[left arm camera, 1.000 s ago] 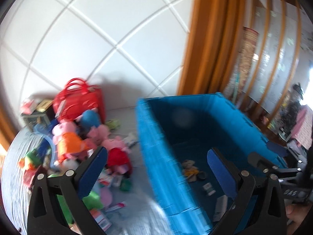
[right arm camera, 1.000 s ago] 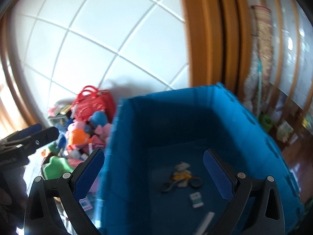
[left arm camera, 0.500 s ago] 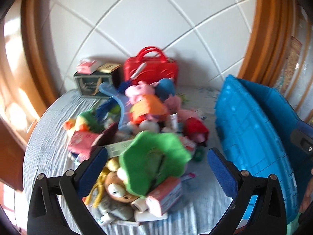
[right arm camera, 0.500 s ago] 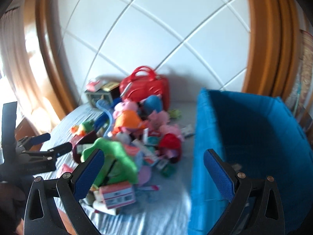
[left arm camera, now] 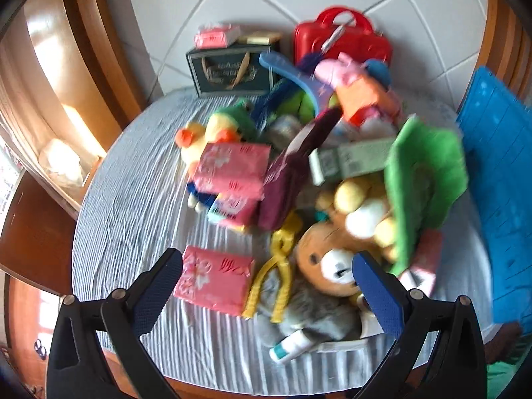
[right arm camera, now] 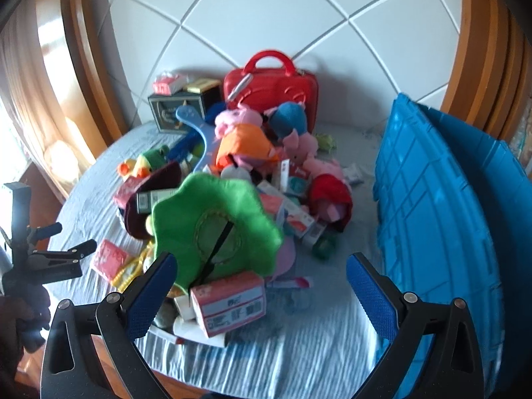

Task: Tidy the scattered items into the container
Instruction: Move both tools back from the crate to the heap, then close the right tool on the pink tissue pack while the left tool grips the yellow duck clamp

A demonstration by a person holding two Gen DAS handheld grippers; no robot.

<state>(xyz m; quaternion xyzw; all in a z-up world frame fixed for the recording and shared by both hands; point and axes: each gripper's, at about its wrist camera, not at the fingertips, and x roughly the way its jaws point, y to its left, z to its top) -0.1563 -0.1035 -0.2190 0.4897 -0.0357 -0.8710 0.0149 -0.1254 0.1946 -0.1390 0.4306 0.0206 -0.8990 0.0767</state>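
I'm holding my left gripper (left arm camera: 267, 267) over the near edge of the pile, its 2 blue pads spread wide with nothing between them. My right gripper (right arm camera: 259, 274) is hanging just as wide and empty above the striped bed cover (right arm camera: 299, 349).

Reading labels is proving hard: the dark gift bag (left arm camera: 232, 73) at the back is showing pale lettering too blurred to make out, and the pink carton (right arm camera: 229, 302) under my right pads is showing barcodes and small print I cannot read. A white box (left arm camera: 349, 163) in the heap is carrying a QR-style square.

Between my left pads a pink tissue pack (left arm camera: 212, 281) is lying flat, touching a yellow cord (left arm camera: 276, 266), with a brown-faced plush (left arm camera: 329, 266) just beside it. 2 more pink packs (left arm camera: 232, 166) are lying stacked further in. A green plush cushion (right arm camera: 212, 229) is sitting tilted on top of the heap, covering things beneath. Behind it I'm seeing a pink pig plush in orange (right arm camera: 242, 136), a duck toy (left arm camera: 199, 136), and a red case (right arm camera: 269, 89) standing upright against the white tiled wall (right arm camera: 266, 16).

The container, a blue crate (right arm camera: 439, 216), is standing on the bed to the right of the pile, near it but apart, its ribbed wall facing me.

At the left of my right view my other gripper's black frame is showing.
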